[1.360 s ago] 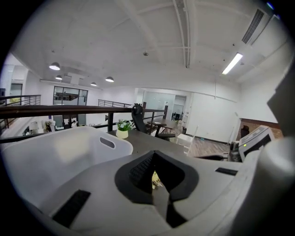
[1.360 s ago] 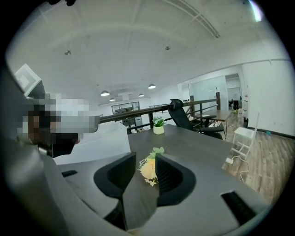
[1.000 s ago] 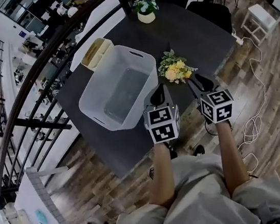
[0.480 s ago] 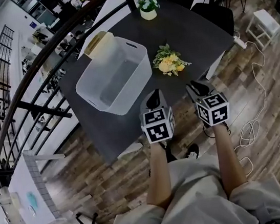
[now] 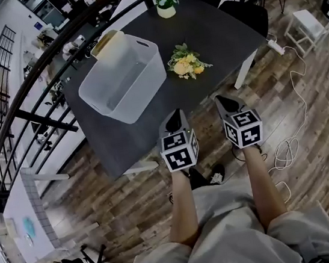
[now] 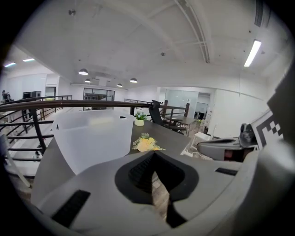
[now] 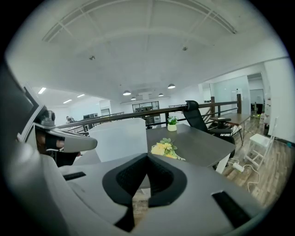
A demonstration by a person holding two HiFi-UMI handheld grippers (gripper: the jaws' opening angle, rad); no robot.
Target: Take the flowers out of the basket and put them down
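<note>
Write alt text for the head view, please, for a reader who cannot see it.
Yellow flowers lie on a dark table beside an empty white basket. Seen from above, a person holds the left gripper and right gripper, both shut and empty, near the table's edge.

A small potted plant (image 5: 165,5) stands at the far corner of the dark surface (image 5: 217,32). A black chair (image 5: 243,10) sits beyond its right edge; a white cable (image 5: 288,150) trails over the wooden floor (image 5: 121,213)
</note>
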